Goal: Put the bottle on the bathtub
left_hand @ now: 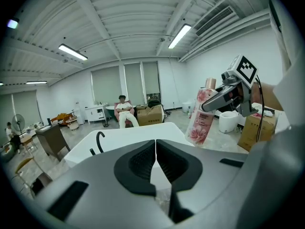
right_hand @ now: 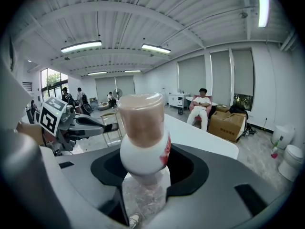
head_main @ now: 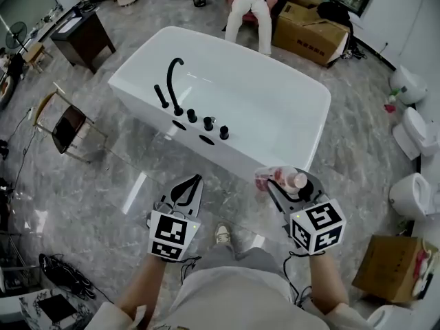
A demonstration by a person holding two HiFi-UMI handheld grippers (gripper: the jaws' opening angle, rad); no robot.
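Note:
A white bottle (head_main: pixel 280 179) with pink flower print and a pinkish cap is held in my right gripper (head_main: pixel 285 186), whose jaws are shut on its body. It hangs in the air just short of the near rim of the white bathtub (head_main: pixel 289 88). In the right gripper view the bottle (right_hand: pixel 143 142) fills the middle, cap (right_hand: pixel 140 118) toward the camera. My left gripper (head_main: pixel 184 192) is shut and empty, low at the left, above the floor. In the left gripper view the bottle (left_hand: pixel 202 113) and the tub (left_hand: pixel 138 137) show beyond the closed jaws.
A black faucet (head_main: pixel 173 84) with several black knobs sits on the tub's near-left rim. A person in white sits on a chair (head_main: pixel 251 5) behind the tub, beside cardboard boxes (head_main: pixel 313 26). Toilets (head_main: pixel 412 191) stand at right, a chair (head_main: pixel 65 126) at left.

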